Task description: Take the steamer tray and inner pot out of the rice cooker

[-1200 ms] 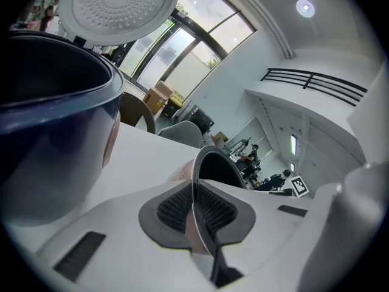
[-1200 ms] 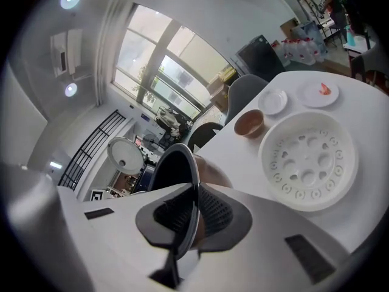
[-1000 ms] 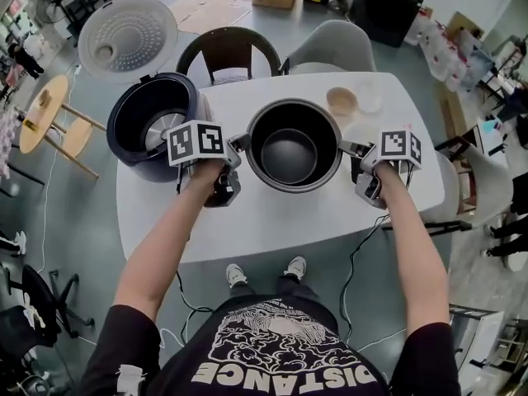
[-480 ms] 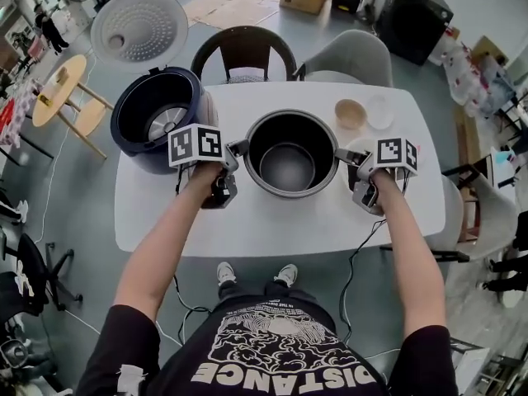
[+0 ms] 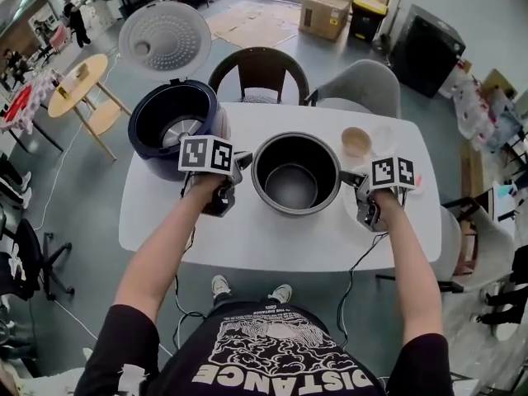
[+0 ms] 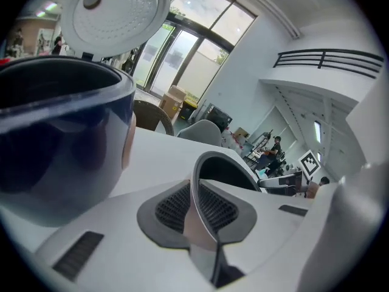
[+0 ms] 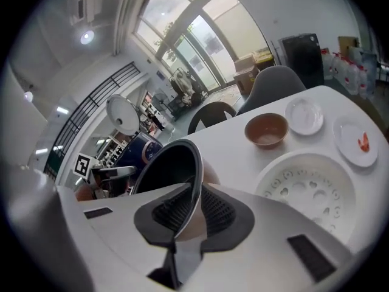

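Two claws of yours sit on the round, dark metal inner pot (image 5: 276, 157), one at each side of its thin rolled rim. The pot stands upright on the smooth white bench (image 5: 272, 238), outside the cooker, and its glossy inside is bare.

Your left claw (image 5: 239, 162) has the pot's left rim between its ribbed dark pads. In the left gripper view the metal edge runs straight down the gap of that claw (image 6: 196, 208), and the pads lie against it. The jaws are opening. Your right claw (image 5: 353, 180) has the opposite rim in the same way. In the right gripper view the rim stands between the pads of that claw (image 7: 189, 215), and those jaws are opening too.

Just left of the pot stands the navy blue, rounded plastic rice cooker (image 5: 144, 134), its cavity empty. Its lid (image 5: 165, 35) is tipped up behind it, showing a pale face dotted with small holes.

Just right of the pot lies the white, round plastic steamer tray (image 7: 310, 187), flat on the bench, with cut-out holes across its floor. Beyond the pot, on that same side, stand a small brown bowl (image 5: 356, 142), a clear shallow dish (image 7: 304, 115) and a white plate (image 7: 358, 142) with a red speck on it.
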Available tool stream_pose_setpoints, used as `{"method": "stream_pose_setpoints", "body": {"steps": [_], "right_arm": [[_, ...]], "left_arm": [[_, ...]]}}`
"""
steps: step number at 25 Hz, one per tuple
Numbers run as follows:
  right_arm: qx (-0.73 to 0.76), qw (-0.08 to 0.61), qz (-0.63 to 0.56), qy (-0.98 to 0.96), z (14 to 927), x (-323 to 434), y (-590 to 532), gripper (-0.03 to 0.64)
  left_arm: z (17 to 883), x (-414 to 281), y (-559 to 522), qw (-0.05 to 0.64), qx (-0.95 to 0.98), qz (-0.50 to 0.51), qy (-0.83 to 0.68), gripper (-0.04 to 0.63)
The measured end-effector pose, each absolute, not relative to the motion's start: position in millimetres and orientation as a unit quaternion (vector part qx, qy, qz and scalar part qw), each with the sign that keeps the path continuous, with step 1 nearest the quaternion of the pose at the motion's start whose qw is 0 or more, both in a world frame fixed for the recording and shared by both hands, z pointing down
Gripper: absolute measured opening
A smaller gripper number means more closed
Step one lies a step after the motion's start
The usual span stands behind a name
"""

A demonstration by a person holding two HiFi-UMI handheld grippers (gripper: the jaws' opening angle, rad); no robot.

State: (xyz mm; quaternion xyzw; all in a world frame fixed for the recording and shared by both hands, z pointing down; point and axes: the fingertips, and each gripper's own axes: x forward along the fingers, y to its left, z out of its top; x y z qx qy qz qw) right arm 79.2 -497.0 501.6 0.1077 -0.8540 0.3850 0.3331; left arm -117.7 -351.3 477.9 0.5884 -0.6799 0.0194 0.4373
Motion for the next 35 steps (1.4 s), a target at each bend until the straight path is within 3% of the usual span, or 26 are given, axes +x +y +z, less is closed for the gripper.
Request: {"method": "stream_pose_setpoints", "body": {"steps": [11,24,35], "right_arm": [[0.101,0.313,0.220,-0.918,411.6,16.5,-443.9,0.038],[0.097,0.207,0.075,-0.971,316.6,-99.2,-337.9,0.015],[0.120,0.115,-0.016,-0.986,273.4,-113.4,-293.9,0.014]], "left_arm": [[378.2,-152.9,-309.0,0.304,0.619,0.059,-0.722,0.045],[301.9,-234.8,-213.7,0.170,0.603,0.054,-0.778,0.018],[269.0,-254.6,-159.1,0.093,0.580,0.052,-0.808,0.014]]}}
